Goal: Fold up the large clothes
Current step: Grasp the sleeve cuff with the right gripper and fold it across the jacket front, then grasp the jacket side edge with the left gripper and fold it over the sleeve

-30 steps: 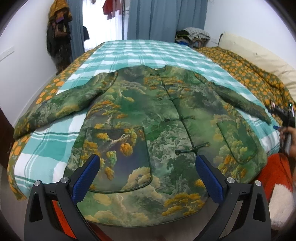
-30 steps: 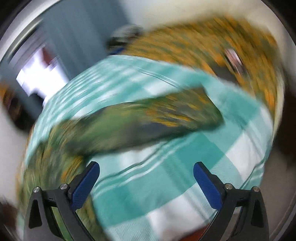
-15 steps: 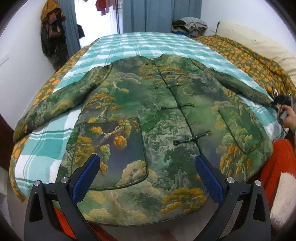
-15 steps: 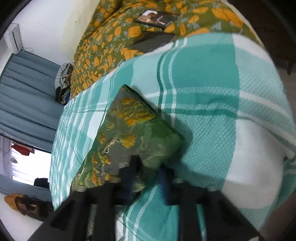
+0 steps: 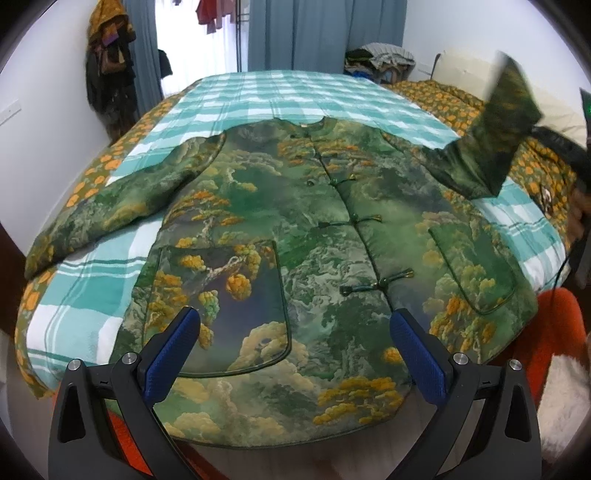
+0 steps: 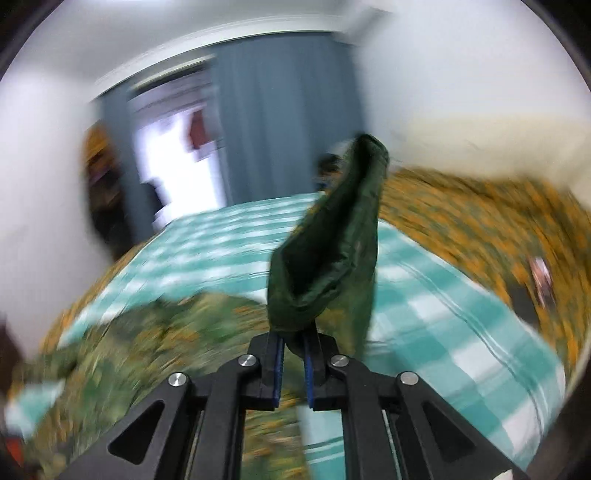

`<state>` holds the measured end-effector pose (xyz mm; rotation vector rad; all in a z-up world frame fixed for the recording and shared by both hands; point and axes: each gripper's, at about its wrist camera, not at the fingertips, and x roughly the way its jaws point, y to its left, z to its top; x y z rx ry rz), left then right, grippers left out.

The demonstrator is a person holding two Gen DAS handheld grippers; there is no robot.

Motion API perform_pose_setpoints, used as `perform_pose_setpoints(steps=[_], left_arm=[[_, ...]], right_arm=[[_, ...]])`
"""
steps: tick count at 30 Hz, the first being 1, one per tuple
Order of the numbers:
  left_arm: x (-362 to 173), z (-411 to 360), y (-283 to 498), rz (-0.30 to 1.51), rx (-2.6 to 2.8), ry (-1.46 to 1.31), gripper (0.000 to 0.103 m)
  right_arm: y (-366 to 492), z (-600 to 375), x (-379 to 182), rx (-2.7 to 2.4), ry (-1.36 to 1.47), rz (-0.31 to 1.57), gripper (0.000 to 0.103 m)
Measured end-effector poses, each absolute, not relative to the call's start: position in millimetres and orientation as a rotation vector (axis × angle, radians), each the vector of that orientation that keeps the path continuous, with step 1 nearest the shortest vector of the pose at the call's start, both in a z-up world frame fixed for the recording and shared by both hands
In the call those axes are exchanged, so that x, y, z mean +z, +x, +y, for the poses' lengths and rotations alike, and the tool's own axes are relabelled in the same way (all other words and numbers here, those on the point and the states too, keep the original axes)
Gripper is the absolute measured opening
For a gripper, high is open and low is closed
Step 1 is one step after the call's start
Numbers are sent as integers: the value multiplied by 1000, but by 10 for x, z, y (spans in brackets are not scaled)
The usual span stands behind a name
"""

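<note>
A large green padded jacket with orange tree print lies front up on the bed, buttons closed. Its left sleeve lies flat toward the bed's left edge. My left gripper is open and empty, hovering over the jacket's hem. My right gripper is shut on the cuff of the right sleeve and holds it raised off the bed. In the left wrist view the raised sleeve stands up at the right.
The bed has a teal checked blanket and an orange-flowered quilt along its right side. Blue curtains and hanging clothes stand behind. Something red and white sits at the lower right.
My right gripper closed on the right sleeve's cuff and lifted it up off the bed. My left gripper moved slightly closer over the hem and stayed open.
</note>
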<state>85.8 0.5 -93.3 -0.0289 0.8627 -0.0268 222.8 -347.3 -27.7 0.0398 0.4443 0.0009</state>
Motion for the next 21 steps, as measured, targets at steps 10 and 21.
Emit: perform_pose_setpoints(steps=[10, 21], left_arm=[[-801, 107, 925, 870, -28, -62, 102], [-1145, -543, 2261, 1034, -396, -243, 93]], right_arm=[[1980, -2269, -1112, 334, 26, 676, 47], [1552, -2973, -1194, 209, 133, 689, 58]])
